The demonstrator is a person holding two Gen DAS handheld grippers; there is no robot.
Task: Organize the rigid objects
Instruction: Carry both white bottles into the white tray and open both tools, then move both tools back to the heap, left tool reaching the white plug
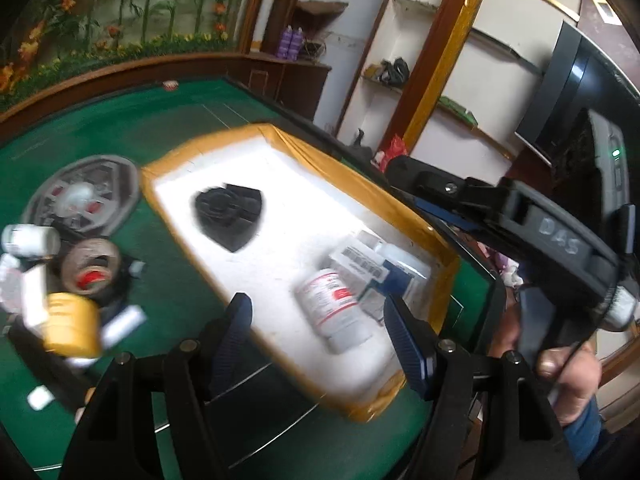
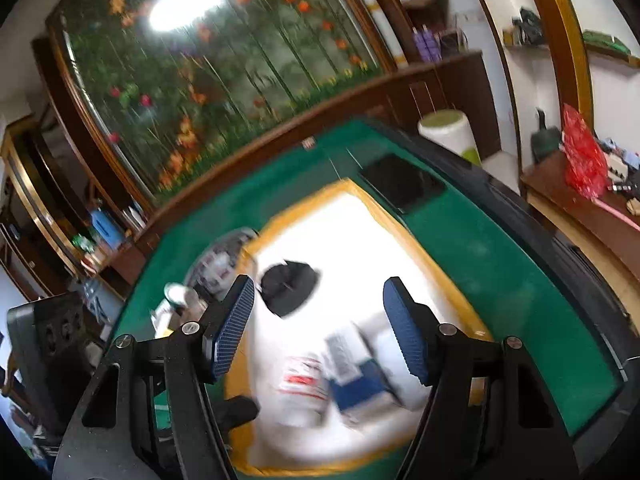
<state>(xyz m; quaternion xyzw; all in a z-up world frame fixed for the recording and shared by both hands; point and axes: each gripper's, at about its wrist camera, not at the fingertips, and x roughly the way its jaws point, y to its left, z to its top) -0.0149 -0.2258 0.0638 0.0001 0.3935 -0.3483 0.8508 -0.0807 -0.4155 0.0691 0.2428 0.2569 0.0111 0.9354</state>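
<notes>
With both the left gripper (image 1: 318, 336) and right gripper (image 2: 318, 330) spread wide and empty above the yellow-rimmed white tray (image 1: 404, 208), where a pill bottle (image 1: 336, 308) and boxes (image 1: 368, 268) already lie at its near corner, the next move is probably fetching from the pile of tape rolls (image 1: 90, 268) beside the tray's left edge.

Black tongs (image 1: 318, 334), blue ribbed pads (image 2: 236, 328), silver screws.

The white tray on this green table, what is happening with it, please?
A person holds a claw in each hand and is sorting small items into the white tray. A black block, a white bottle and some boxes already lie in it. A yellow bottle, a tape roll and other items wait on the green table. The left claw and right claw are open and empty.
</notes>
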